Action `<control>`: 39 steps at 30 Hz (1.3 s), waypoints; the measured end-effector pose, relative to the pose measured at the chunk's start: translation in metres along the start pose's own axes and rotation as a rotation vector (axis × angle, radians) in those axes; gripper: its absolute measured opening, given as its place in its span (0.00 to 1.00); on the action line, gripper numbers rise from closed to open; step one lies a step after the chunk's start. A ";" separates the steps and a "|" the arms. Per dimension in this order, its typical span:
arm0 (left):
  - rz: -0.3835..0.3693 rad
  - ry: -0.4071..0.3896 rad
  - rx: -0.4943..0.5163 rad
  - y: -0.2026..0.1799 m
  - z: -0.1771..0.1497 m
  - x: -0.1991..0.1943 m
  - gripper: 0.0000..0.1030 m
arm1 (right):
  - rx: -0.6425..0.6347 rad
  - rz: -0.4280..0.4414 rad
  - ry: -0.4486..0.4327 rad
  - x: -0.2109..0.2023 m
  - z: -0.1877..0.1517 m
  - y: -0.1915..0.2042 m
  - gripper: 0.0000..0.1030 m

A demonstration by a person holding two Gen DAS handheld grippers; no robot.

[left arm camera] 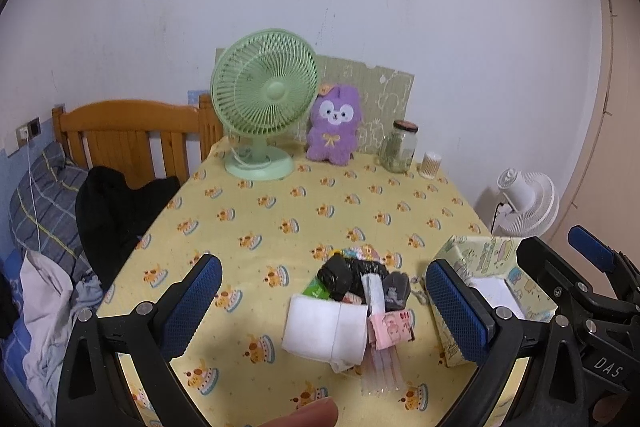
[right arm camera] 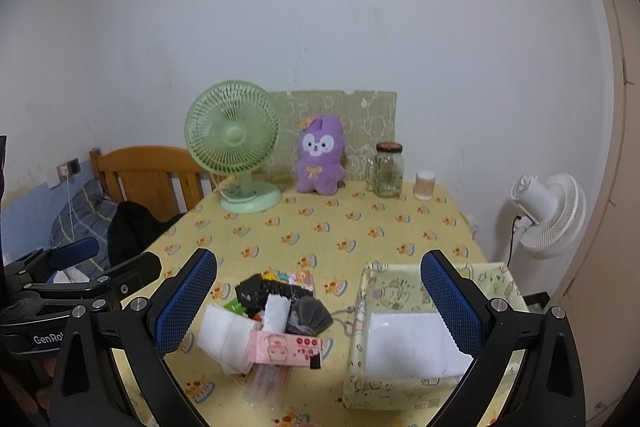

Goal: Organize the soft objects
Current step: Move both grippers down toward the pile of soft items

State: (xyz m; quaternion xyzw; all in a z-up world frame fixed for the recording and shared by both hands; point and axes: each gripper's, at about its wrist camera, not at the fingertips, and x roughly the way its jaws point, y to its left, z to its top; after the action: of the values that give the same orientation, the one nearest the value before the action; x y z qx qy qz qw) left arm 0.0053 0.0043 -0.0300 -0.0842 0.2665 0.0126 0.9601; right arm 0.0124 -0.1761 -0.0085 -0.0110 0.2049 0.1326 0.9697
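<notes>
- The left gripper hangs above the near part of the table, claw spread wide with nothing between its blue pads.
- The right gripper is spread just as wide and holds nothing; one pad sits over the storage box.
- The pile of soft objects lies on the yellow tablecloth just left of the storage box, not touching either gripper.
- In the pile: a folded white cloth, a pink tissue pack, a grey sock, a black item and a clear plastic packet at the near edge.
- Inside the storage box lies a flat white cloth.
- Well beyond the box, at the table's far edge, stand a green fan, a purple plush, a glass jar and a small cotton-swab pot.
- A white fan stands off the table, beyond the box's far right corner.
</notes>
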 end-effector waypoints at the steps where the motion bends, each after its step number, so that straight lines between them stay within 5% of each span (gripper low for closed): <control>1: 0.001 0.009 -0.001 0.001 -0.002 0.002 1.00 | 0.001 0.000 0.006 0.002 -0.002 0.000 1.00; 39: -0.026 0.243 0.027 0.047 -0.065 0.085 1.00 | 0.032 -0.033 0.236 0.072 -0.085 0.039 1.00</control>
State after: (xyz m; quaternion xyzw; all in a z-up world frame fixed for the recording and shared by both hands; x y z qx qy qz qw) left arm 0.0416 0.0383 -0.1357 -0.0758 0.3800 -0.0138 0.9218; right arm 0.0320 -0.1266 -0.1136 -0.0144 0.3192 0.1111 0.9410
